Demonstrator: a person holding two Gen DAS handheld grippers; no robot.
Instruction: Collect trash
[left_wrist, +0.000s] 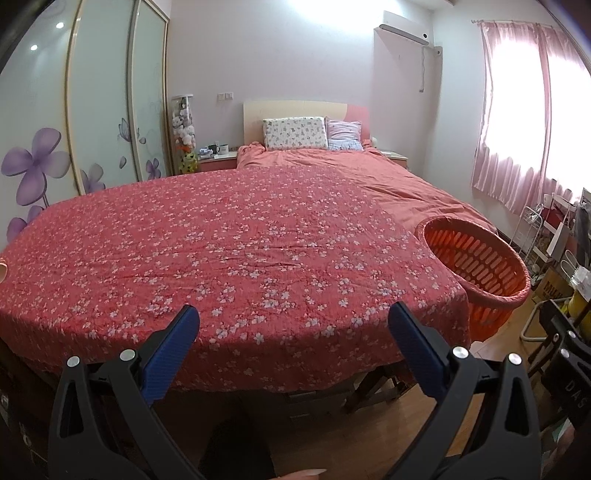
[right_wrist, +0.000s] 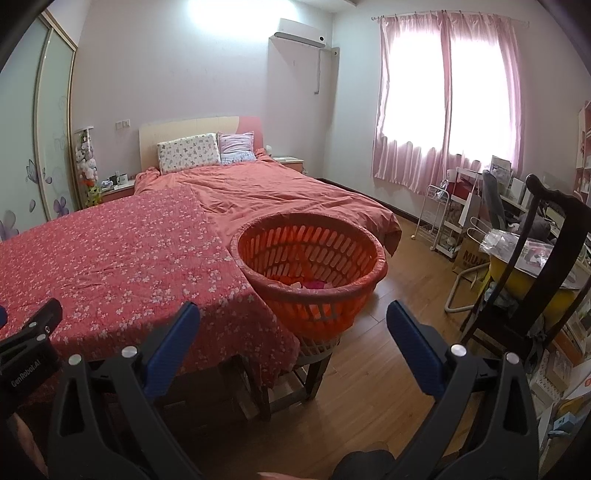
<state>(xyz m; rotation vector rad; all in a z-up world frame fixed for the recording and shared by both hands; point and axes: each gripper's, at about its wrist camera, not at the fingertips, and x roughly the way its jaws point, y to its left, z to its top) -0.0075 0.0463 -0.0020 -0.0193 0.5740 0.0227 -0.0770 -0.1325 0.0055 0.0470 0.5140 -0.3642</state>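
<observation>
Sitting on a small wooden stool (right_wrist: 295, 373) at the bed's foot corner, the orange slotted basket (right_wrist: 310, 254) is the task's container; a few pink and pale scraps (right_wrist: 314, 285) lie at its bottom, too small to tell what they are. From the right gripper (right_wrist: 293, 317) the basket is straight ahead and slightly above the gap between the blue pads (right_wrist: 173, 343), near but not touching. From the left gripper (left_wrist: 293, 317) the same basket (left_wrist: 476, 258) is off to the right, beyond the right-hand pad, half hidden by the bedspread edge.

Both tongs are released: fingers spread wide, nothing between them. Left gripper hangs over the near edge of the red floral bedspread (left_wrist: 221, 240), which fills everything ahead of it. Plain salmon duvet (left_wrist: 351, 166) lies further ahead, then two pillows (left_wrist: 295, 133) against the headboard (left_wrist: 291, 110).

Left of the left gripper: wardrobe doors with purple flowers (left_wrist: 35, 162), a tube of plush toys (left_wrist: 183, 133), a nightstand with a mug (left_wrist: 223, 148).

Right of the right gripper: wood floor (right_wrist: 399, 266), dark wooden chair (right_wrist: 535, 258), white wire rack (right_wrist: 436, 214), cluttered desk area, pink curtains (right_wrist: 447, 96) over a bright window. Air conditioner (right_wrist: 301, 34) high on the far wall.

Part of the left gripper's body (right_wrist: 29, 343) shows at the lower left of the right wrist view.
</observation>
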